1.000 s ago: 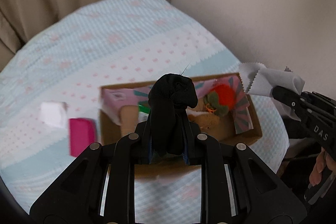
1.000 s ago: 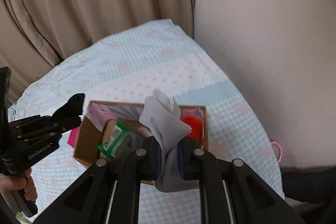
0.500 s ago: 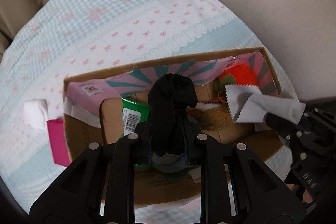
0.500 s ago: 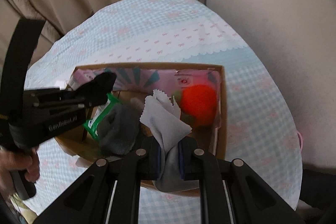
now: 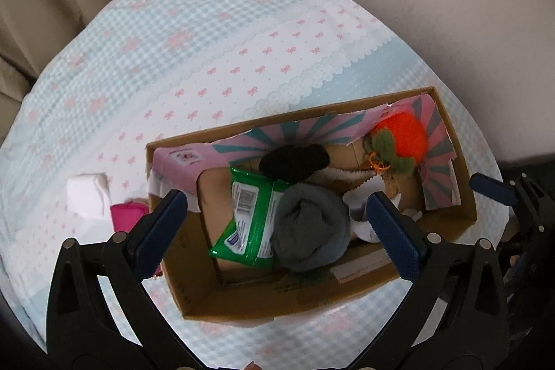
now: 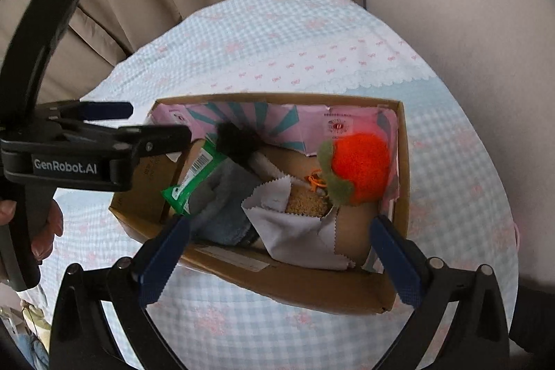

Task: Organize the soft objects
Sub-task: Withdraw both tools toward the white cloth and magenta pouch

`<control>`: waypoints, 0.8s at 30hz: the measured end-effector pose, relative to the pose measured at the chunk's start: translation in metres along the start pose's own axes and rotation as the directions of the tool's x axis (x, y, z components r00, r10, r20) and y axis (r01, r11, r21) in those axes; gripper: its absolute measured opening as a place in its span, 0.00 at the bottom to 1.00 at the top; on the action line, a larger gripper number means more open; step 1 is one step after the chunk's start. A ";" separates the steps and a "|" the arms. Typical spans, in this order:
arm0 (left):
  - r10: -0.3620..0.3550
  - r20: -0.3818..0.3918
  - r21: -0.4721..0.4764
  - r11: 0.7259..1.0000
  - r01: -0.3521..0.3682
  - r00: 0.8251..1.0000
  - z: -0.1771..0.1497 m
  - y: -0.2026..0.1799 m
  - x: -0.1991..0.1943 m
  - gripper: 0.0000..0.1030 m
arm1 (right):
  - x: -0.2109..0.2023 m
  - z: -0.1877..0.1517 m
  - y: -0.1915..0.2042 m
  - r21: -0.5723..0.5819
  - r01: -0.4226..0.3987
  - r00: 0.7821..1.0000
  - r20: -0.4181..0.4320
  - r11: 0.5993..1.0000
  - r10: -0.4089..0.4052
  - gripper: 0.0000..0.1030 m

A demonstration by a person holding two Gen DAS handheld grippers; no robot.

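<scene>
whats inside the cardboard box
Inside the cardboard box: black sock, green wipes pack, grey sock, pale cloth, orange plush. Underneath them is hidden.

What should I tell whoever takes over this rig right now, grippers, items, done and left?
Left gripper: jaws opening, nothing between them.
Right gripper: jaws opening, nothing between them.
In the cardboard box: black sock, grey cloth, grey sock, green wipes pack, orange plush.
Left: pink item and white item lie on the tablecloth beside the box.
</scene>
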State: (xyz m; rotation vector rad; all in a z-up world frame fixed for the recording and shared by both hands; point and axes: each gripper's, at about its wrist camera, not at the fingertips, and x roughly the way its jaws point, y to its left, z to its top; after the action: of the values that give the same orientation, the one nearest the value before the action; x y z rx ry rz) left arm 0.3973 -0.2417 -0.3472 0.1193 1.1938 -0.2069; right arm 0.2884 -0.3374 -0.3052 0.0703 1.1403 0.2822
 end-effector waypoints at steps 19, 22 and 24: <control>-0.058 0.117 -0.023 0.998 0.061 0.991 -0.028 0.015 -0.108 1.00 | -0.081 0.014 0.035 -0.015 0.062 0.992 0.108 0.998 -0.060 1.00; -0.070 0.153 -0.019 0.997 0.074 0.986 -0.038 0.024 -0.140 1.00 | -0.108 0.016 0.051 -0.004 0.085 0.987 0.140 0.996 -0.084 1.00; -0.072 0.190 -0.018 0.997 0.077 0.979 -0.047 0.033 -0.165 1.00 | -0.130 0.018 0.066 0.005 0.107 0.981 0.161 0.994 -0.106 1.00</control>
State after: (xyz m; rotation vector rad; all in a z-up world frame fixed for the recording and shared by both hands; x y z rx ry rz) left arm 0.3039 -0.1844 -0.2115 0.0321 1.0113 -0.2632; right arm 0.2427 -0.3059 -0.1696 0.0278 0.9793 0.1801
